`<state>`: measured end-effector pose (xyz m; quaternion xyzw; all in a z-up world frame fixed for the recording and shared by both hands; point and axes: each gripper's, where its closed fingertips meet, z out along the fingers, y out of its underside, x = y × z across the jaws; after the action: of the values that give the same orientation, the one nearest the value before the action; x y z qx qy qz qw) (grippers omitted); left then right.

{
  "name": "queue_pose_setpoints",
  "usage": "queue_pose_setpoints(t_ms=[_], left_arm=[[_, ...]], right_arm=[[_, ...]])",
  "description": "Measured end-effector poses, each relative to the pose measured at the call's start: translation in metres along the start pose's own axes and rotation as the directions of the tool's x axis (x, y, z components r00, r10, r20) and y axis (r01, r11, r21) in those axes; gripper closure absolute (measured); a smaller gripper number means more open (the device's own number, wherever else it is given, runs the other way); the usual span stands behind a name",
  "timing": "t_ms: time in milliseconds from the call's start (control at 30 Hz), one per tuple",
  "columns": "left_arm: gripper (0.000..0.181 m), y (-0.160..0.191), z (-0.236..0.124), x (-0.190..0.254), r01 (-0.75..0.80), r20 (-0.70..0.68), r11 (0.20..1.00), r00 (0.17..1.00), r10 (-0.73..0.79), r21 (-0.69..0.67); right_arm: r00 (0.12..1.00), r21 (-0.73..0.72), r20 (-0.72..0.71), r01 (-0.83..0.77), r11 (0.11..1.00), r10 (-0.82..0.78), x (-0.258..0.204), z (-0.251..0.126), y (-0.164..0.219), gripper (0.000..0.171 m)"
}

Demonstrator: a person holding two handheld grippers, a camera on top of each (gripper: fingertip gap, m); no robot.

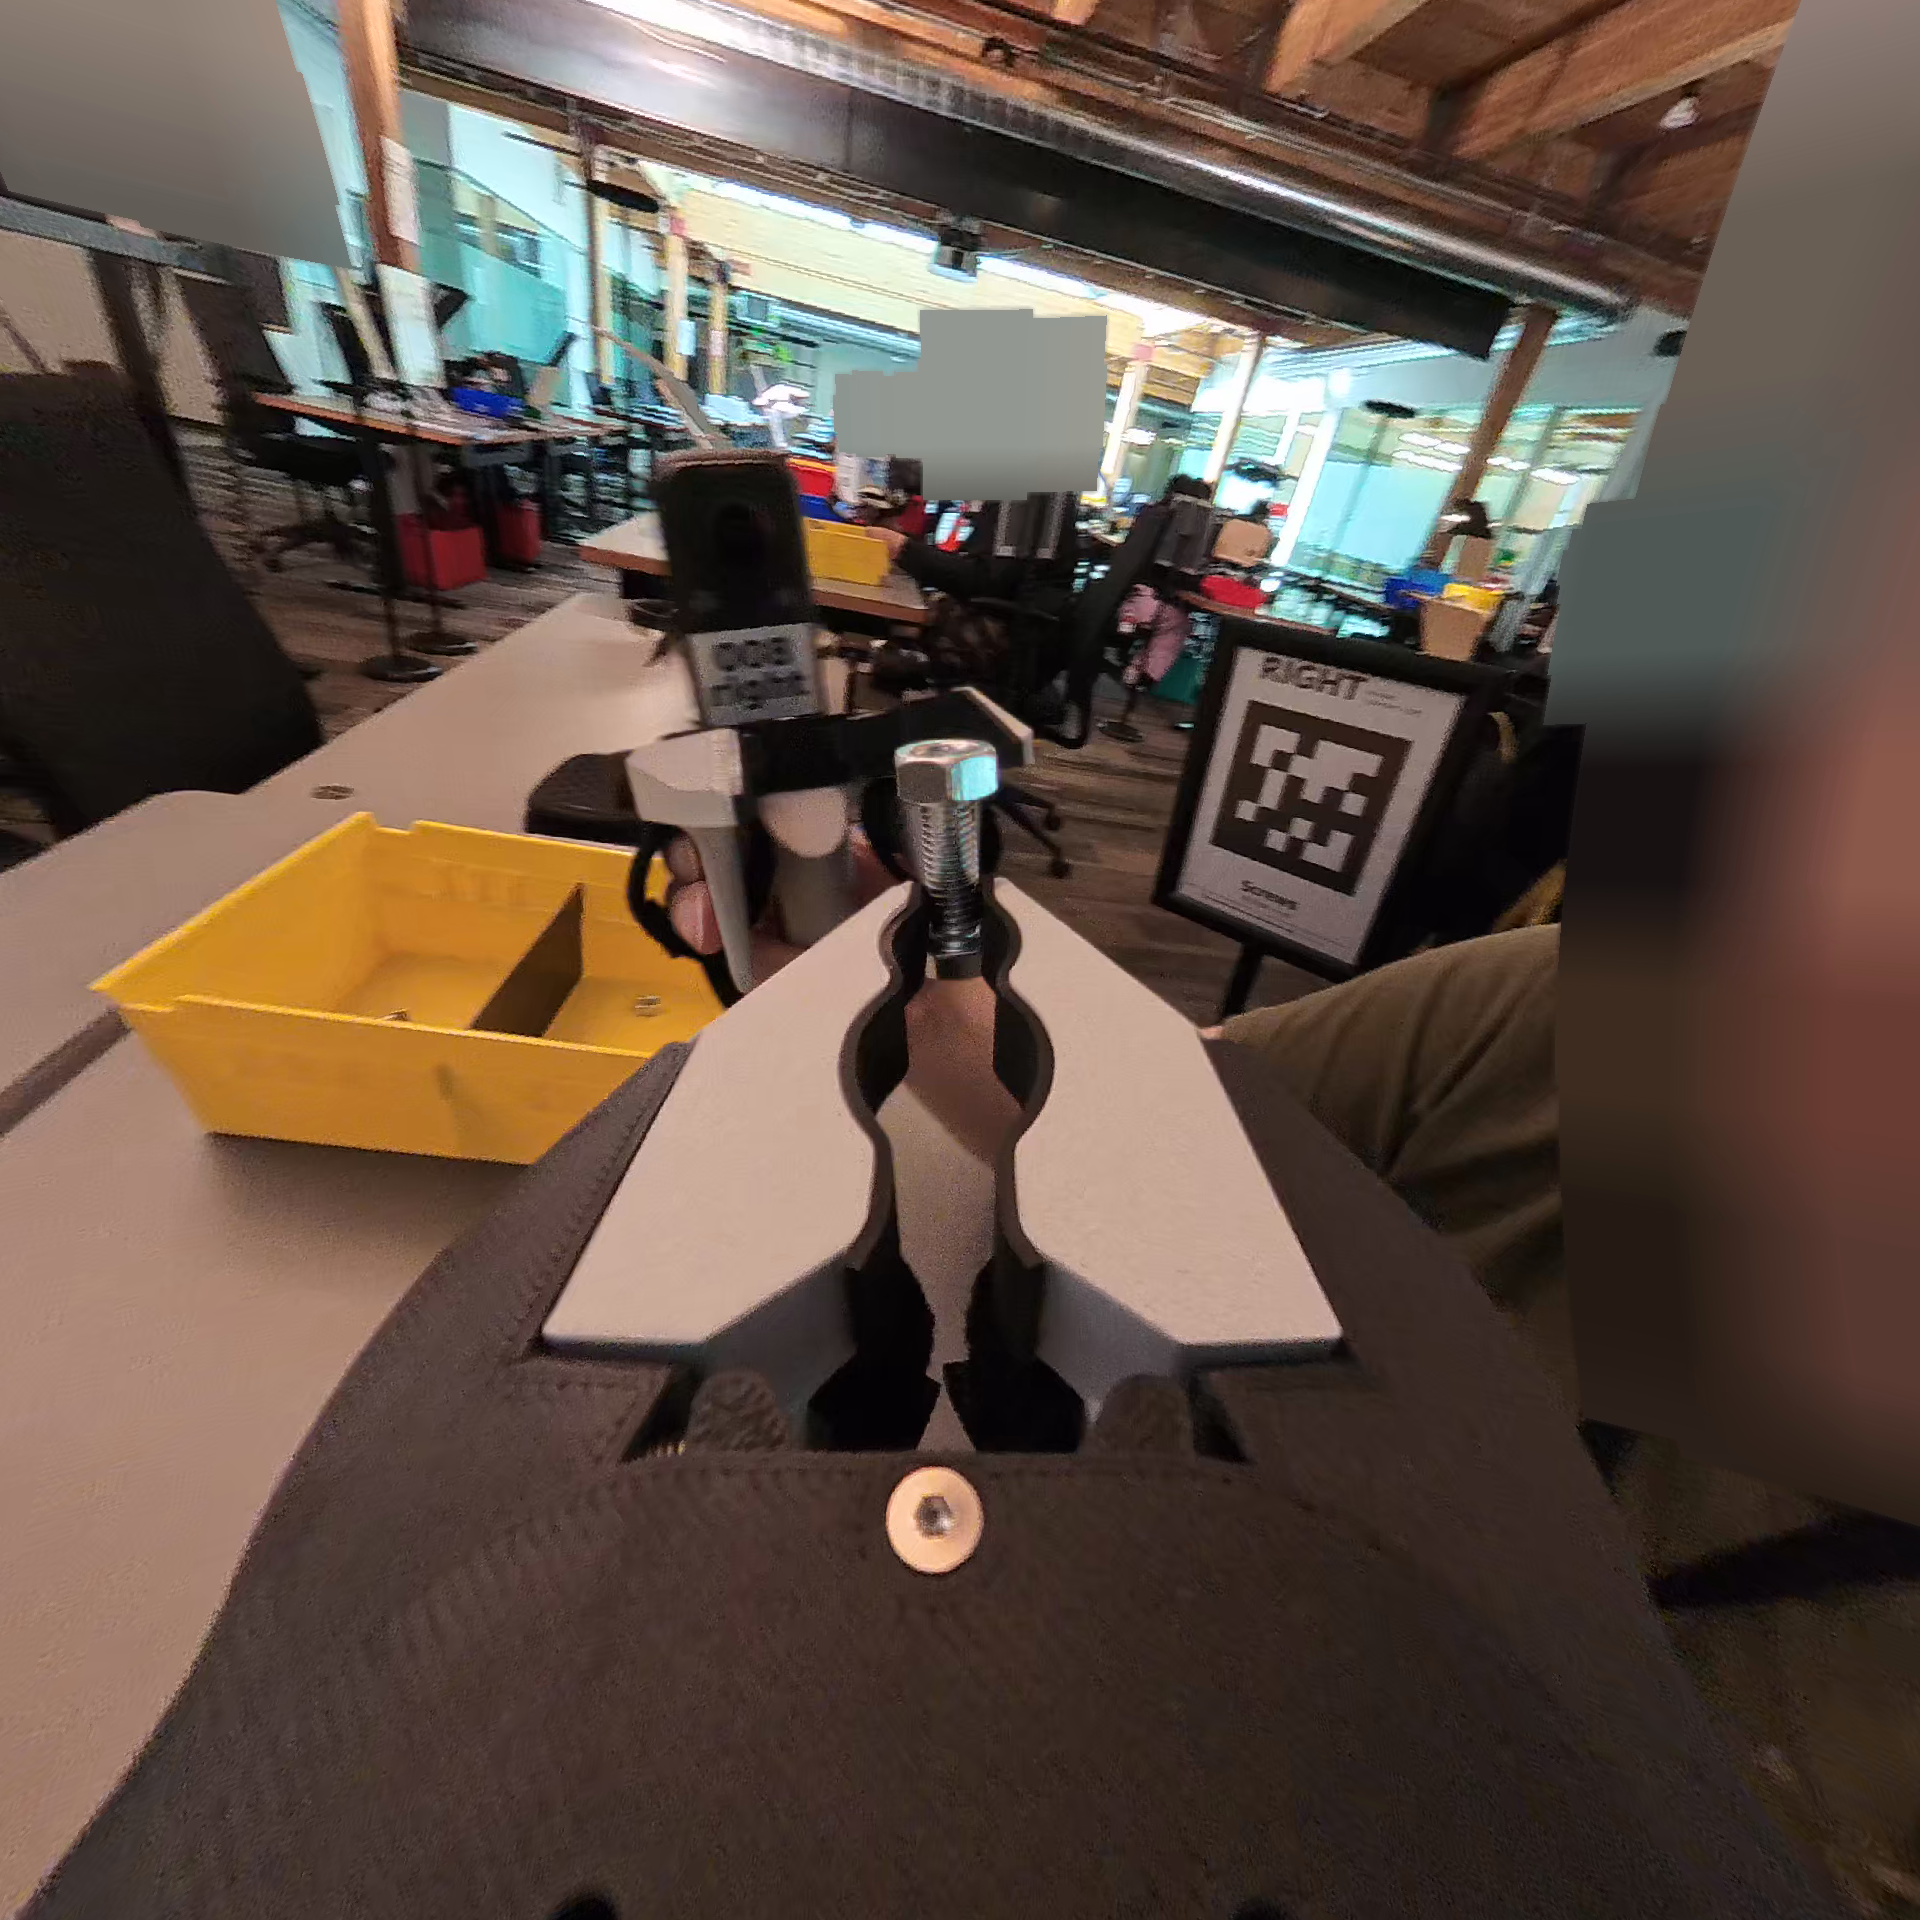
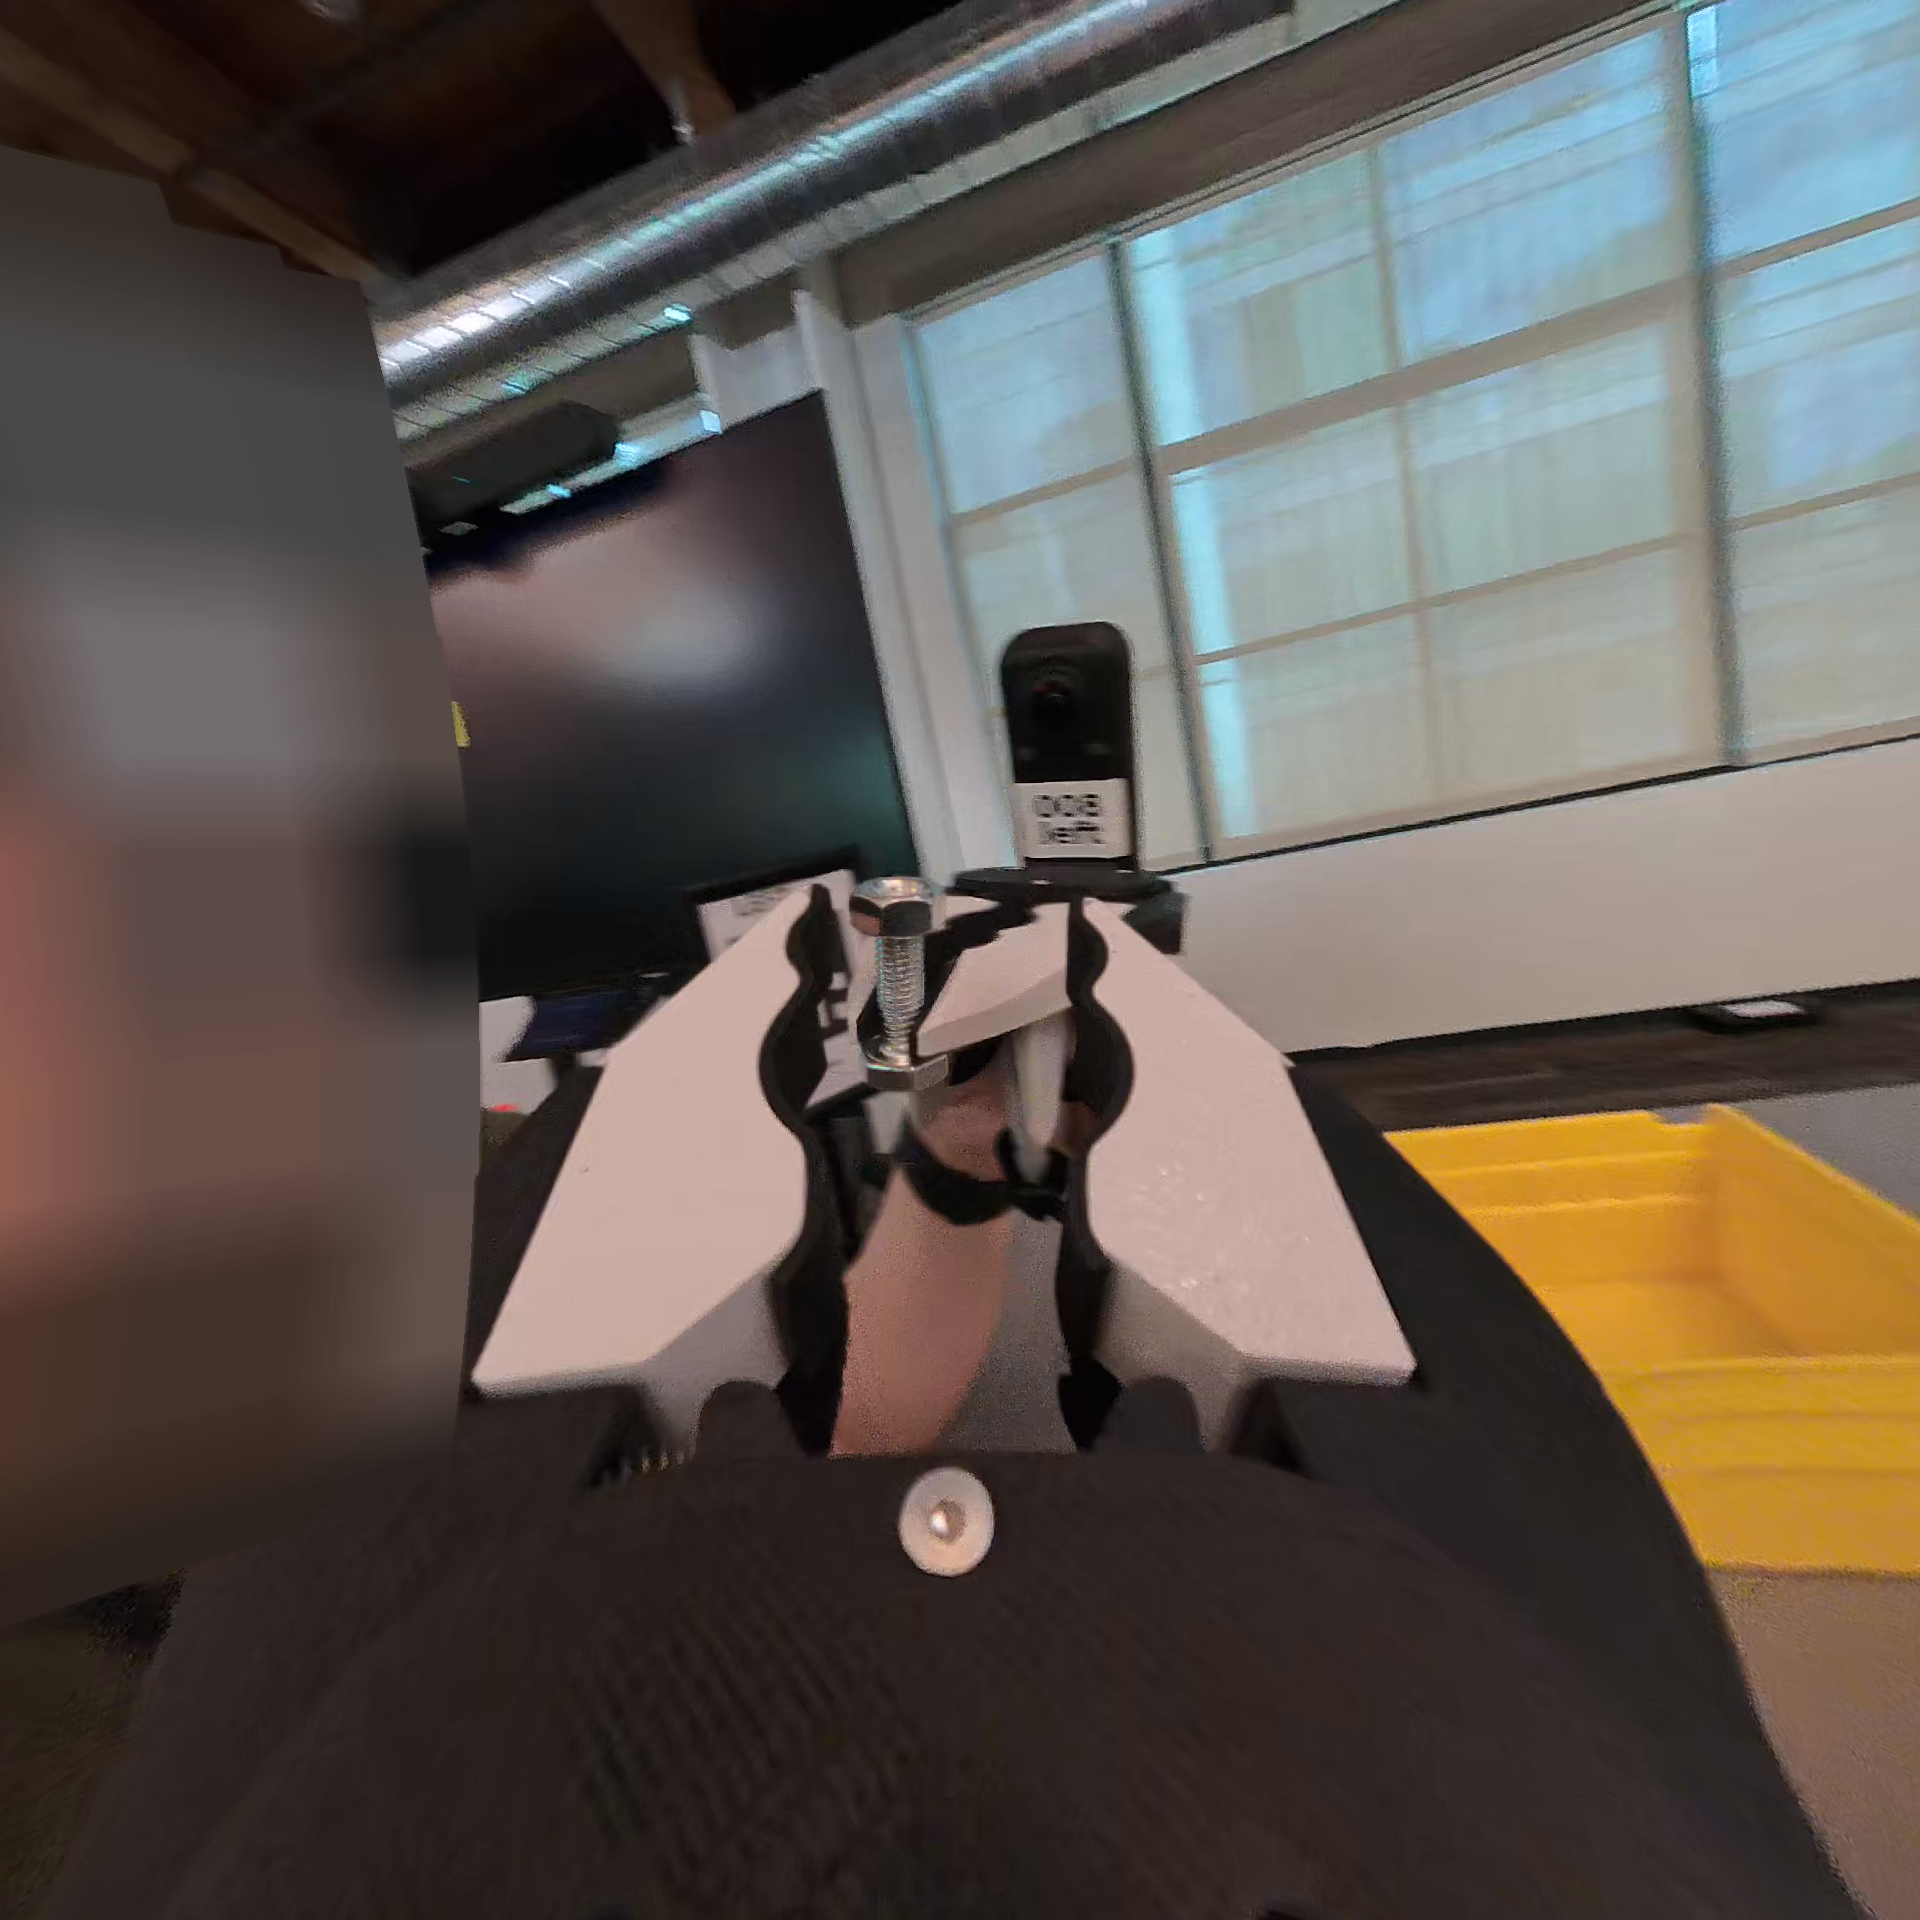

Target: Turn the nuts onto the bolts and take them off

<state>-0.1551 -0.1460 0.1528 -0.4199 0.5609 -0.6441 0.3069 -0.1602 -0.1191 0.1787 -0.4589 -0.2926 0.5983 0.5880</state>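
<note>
A silver hex bolt (image 1: 943,831) stands upright, head on top, with a nut (image 2: 904,1070) threaded near its lower end. My left gripper (image 1: 951,935) is shut on the bolt's lower shank by the nut and holds it in the air. It also shows in the right wrist view (image 2: 966,997), facing me. My right gripper (image 2: 945,920) is open, its two grey fingers spread to either side of the bolt (image 2: 896,971), which is closer to the left finger. I cannot tell whether they touch it. In the left wrist view the right gripper (image 1: 883,753) sits just behind the bolt head.
A yellow divided bin (image 1: 312,1049) sits on the grey table (image 1: 156,1299), with a loose nut (image 1: 646,1003) in one compartment; it shows in the right wrist view (image 2: 1662,1299) too. A framed marker sign (image 1: 1320,810) stands at the right. A person's olive sleeve (image 1: 1403,1091) is nearby.
</note>
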Motion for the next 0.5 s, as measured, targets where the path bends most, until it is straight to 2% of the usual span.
queue_pose_setpoints(t_ms=[33, 167, 233, 333, 500], left_arm=[[0.174, -0.001, -0.001, -0.005, -0.016, 0.04, 1.0, 0.999, 0.016, -0.001], [0.174, 0.003, -0.01, -0.039, -0.111, 0.289, 0.991, 0.949, 0.128, -0.074], [0.174, 0.006, -0.014, -0.052, -0.144, 0.379, 0.982, 0.908, 0.182, -0.126], [0.174, 0.006, -0.014, -0.053, -0.171, 0.396, 0.975, 0.893, 0.213, -0.138], [0.174, 0.006, -0.011, -0.047, -0.148, 0.359, 0.982, 0.915, 0.181, -0.119]], right_arm=[[0.998, -0.003, -0.055, 0.04, 0.999, -0.04, 0.005, 0.0, 0.0, 0.128], [0.93, -0.07, -0.298, 0.204, 0.976, -0.216, 0.027, 0.001, 0.002, 0.13], [0.893, -0.079, -0.384, 0.22, 0.972, -0.233, 0.034, -0.001, 0.001, 0.132], [0.885, -0.083, -0.41, 0.203, 0.976, -0.219, 0.036, -0.003, 0.002, 0.154], [0.924, -0.087, -0.336, 0.165, 0.983, -0.185, 0.031, -0.002, 0.004, 0.154]])
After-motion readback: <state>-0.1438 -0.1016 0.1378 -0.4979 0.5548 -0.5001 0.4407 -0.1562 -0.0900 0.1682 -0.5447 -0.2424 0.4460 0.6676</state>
